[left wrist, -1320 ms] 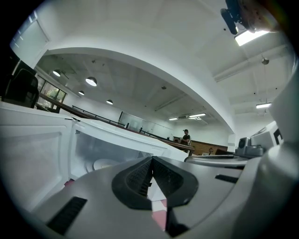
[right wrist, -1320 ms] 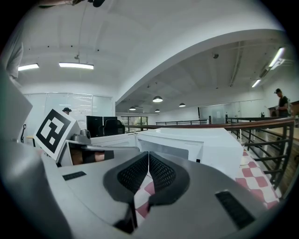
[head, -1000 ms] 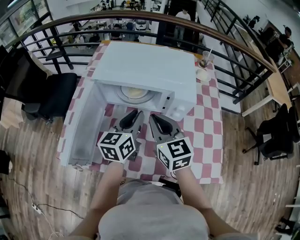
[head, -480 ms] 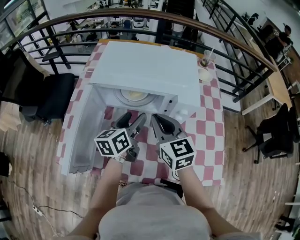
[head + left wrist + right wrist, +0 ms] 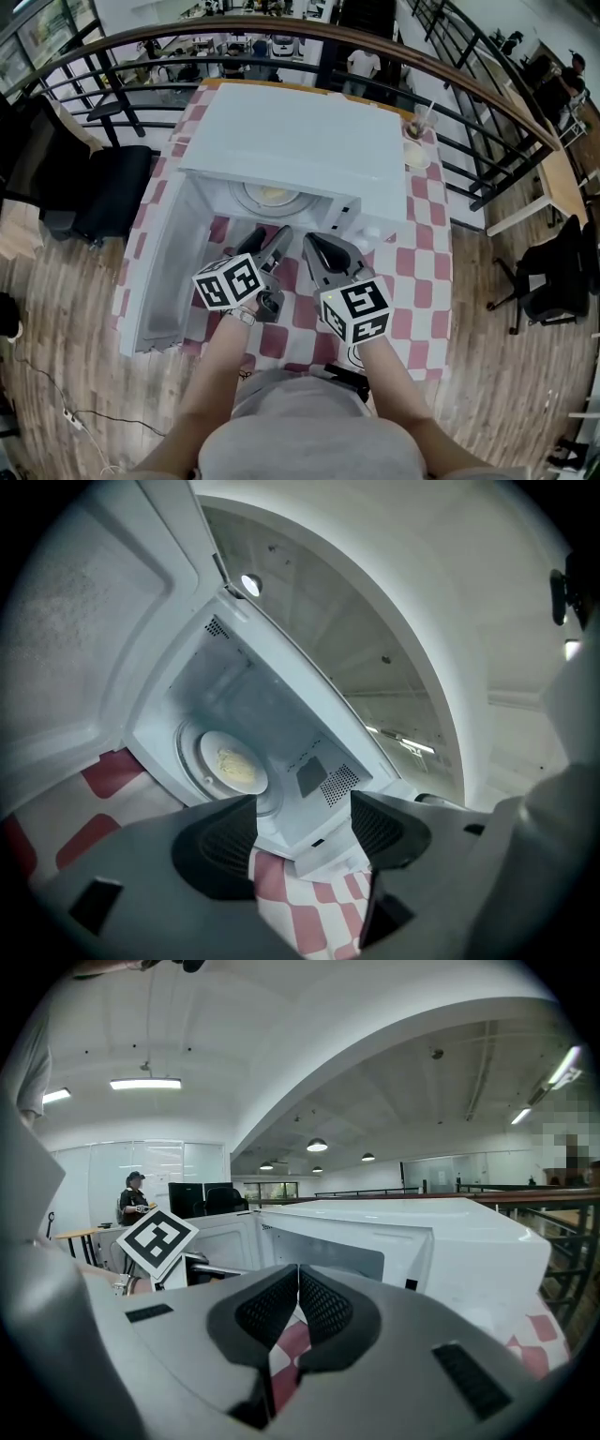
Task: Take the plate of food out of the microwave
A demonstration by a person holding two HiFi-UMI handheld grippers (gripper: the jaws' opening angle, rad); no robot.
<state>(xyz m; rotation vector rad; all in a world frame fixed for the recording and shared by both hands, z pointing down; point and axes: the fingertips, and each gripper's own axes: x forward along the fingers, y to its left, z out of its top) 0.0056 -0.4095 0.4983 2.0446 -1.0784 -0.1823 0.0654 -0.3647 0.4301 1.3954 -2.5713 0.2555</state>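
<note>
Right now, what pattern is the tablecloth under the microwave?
Red-and-white checks on the tablecloth; clearest in the head view.

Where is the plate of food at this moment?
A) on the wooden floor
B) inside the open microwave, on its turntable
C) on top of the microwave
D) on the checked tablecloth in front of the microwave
B: the plate of food lies on the turntable inside the microwave, whose door is swung open.
</note>
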